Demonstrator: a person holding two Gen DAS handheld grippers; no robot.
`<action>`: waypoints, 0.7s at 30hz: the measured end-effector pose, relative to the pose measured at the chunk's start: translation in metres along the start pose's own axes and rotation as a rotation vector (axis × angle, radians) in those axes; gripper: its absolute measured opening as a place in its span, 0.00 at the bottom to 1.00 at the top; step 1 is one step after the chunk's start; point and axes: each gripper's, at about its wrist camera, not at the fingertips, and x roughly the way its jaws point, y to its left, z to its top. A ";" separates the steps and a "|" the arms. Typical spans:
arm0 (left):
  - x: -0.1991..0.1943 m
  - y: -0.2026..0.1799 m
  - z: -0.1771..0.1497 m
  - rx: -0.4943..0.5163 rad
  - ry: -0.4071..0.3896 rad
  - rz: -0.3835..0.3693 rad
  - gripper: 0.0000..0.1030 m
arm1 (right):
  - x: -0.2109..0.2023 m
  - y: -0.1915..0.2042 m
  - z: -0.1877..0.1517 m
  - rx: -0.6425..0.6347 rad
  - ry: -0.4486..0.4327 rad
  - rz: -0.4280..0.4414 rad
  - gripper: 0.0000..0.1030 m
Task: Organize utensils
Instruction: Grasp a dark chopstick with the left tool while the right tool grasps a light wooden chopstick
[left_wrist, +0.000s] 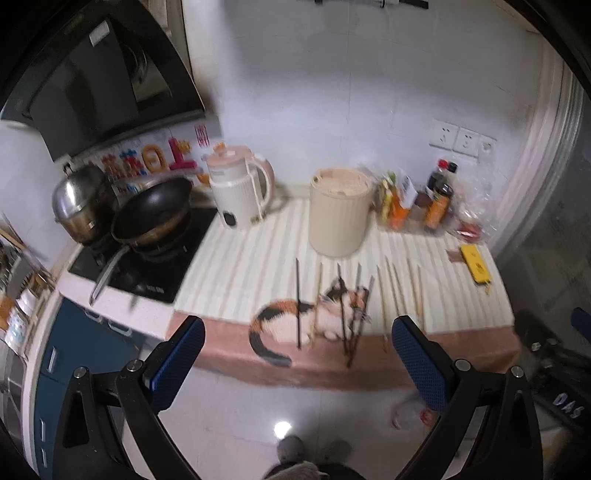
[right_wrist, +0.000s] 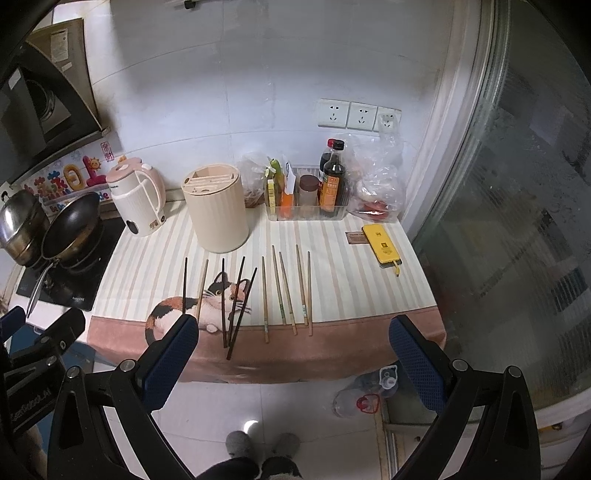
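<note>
Several chopsticks lie side by side on the striped cat-print cloth (right_wrist: 332, 266): dark ones (right_wrist: 236, 302) on the left, light bamboo ones (right_wrist: 291, 291) on the right. They also show, blurred, in the left wrist view, the dark ones (left_wrist: 343, 314) over the cat print. A cream ribbed utensil holder (right_wrist: 218, 210) with a slotted lid stands behind them; it also shows in the left wrist view (left_wrist: 338, 214). My right gripper (right_wrist: 293, 332) is open and empty, in front of the counter edge. My left gripper (left_wrist: 297, 334) is open and empty, also short of the counter.
A pink kettle (right_wrist: 136, 199), a wok (right_wrist: 70, 229) and a steel pot (right_wrist: 20, 221) on the hob stand at the left. A tray of sauce bottles (right_wrist: 317, 192), plastic bags and a yellow phone (right_wrist: 382, 243) sit at the right. A glass door (right_wrist: 517, 221) bounds the right side.
</note>
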 end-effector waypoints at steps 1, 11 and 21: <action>0.005 0.000 0.000 0.004 -0.019 0.014 1.00 | 0.004 -0.003 0.001 0.009 -0.010 0.008 1.00; 0.114 0.000 0.005 0.019 0.020 0.121 1.00 | 0.113 -0.016 0.011 0.021 0.046 0.006 0.95; 0.304 0.037 -0.005 -0.078 0.394 0.028 0.95 | 0.284 0.013 -0.008 0.078 0.360 0.143 0.32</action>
